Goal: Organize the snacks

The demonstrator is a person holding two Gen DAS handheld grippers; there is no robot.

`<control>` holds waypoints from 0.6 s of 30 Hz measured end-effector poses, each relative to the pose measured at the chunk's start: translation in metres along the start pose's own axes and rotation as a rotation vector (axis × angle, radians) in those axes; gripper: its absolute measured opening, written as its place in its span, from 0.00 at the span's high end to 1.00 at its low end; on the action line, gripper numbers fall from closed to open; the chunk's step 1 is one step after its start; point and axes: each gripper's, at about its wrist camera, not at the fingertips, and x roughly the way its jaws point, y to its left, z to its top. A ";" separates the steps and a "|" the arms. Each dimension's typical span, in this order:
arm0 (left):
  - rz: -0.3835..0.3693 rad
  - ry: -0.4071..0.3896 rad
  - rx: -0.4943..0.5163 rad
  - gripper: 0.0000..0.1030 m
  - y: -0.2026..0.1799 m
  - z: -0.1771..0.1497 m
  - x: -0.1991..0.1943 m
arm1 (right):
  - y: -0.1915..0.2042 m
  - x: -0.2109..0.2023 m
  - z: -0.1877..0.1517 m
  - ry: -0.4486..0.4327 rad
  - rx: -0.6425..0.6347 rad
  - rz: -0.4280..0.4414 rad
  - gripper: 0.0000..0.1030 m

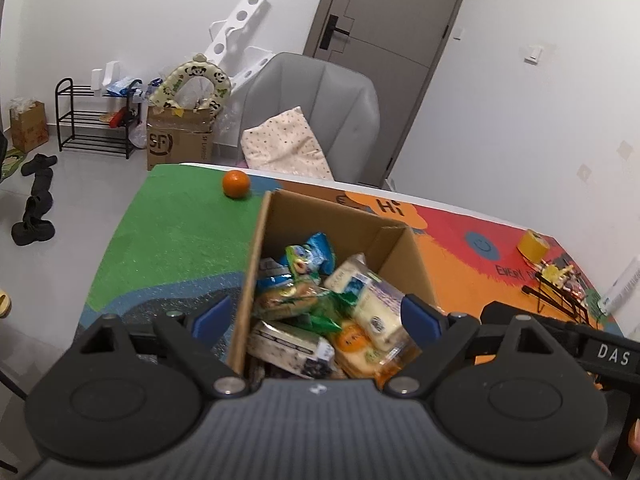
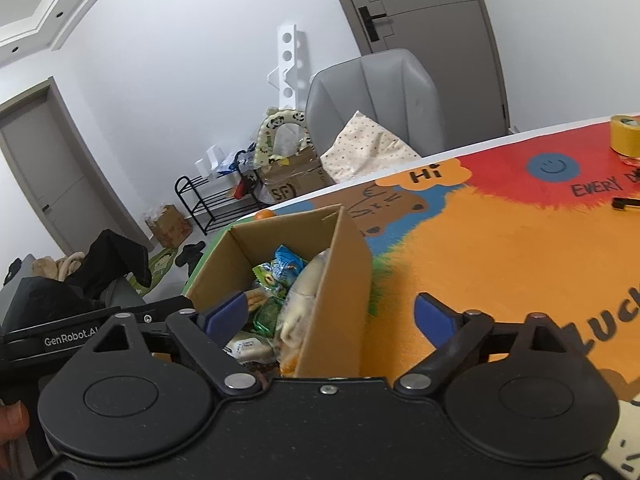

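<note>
Straddling the left wall of the box (image 1: 340,216), the left gripper (image 1: 316,316) stands wide open and grips nothing. The right gripper (image 2: 338,312) is likewise open and empty, its fingers either side of the box's right wall. Snacks (image 1: 320,304) lie heaped inside the box on the mat (image 1: 180,224); an orange (image 1: 236,184) sits beyond it, a tape roll (image 1: 533,245) well apart.
</note>
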 end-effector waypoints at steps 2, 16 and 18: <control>-0.005 0.003 0.004 0.10 -0.004 -0.002 -0.003 | -0.003 -0.007 -0.001 -0.012 0.010 -0.004 0.02; -0.022 0.007 0.033 0.07 -0.026 -0.013 -0.036 | -0.018 -0.044 -0.010 -0.040 0.046 -0.042 0.00; -0.022 0.001 0.040 0.07 -0.029 -0.013 -0.042 | -0.019 -0.049 -0.011 -0.045 0.051 -0.052 0.00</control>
